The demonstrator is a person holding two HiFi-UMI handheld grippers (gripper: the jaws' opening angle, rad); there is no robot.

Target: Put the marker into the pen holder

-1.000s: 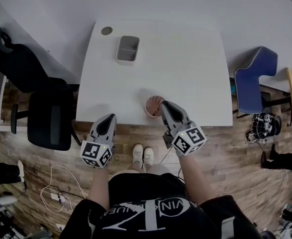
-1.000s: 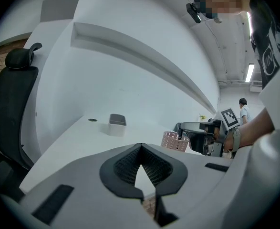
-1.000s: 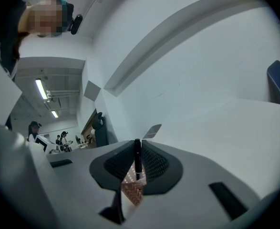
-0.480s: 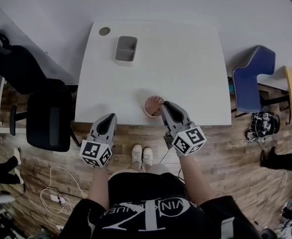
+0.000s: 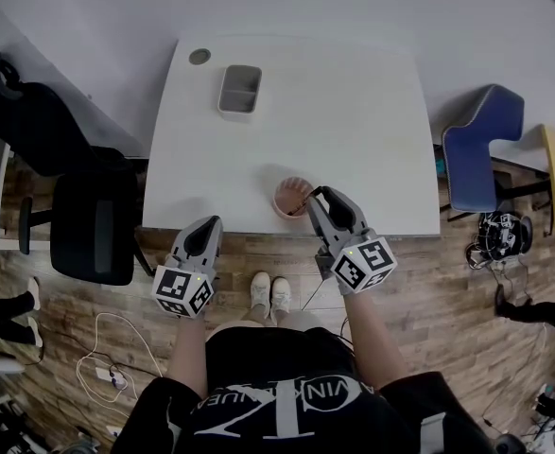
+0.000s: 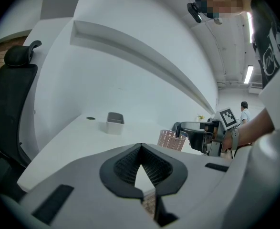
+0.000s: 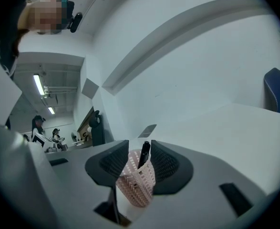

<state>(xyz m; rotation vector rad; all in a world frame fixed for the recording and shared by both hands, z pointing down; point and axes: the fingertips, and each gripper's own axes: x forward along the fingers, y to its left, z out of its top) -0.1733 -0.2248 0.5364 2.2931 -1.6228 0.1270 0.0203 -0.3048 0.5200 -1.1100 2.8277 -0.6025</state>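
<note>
At the near edge of the white table (image 5: 353,112), the pink mesh pen holder (image 7: 136,185) stands with the black marker (image 7: 144,154) inside it, tip up and leaning on the rim. The right gripper (image 7: 140,148) straddles the holder's top. Its jaws have just been opening and stand apart, with the marker between them, not gripped. The left gripper (image 6: 140,147) hovers just off the table's edge, jaws together on nothing. A gray bin (image 5: 241,91) sits well apart, toward the far side.

Lower end of marker (image 7: 144,152), seemingly unseen inside pen holder (image 7: 138,185)
</note>
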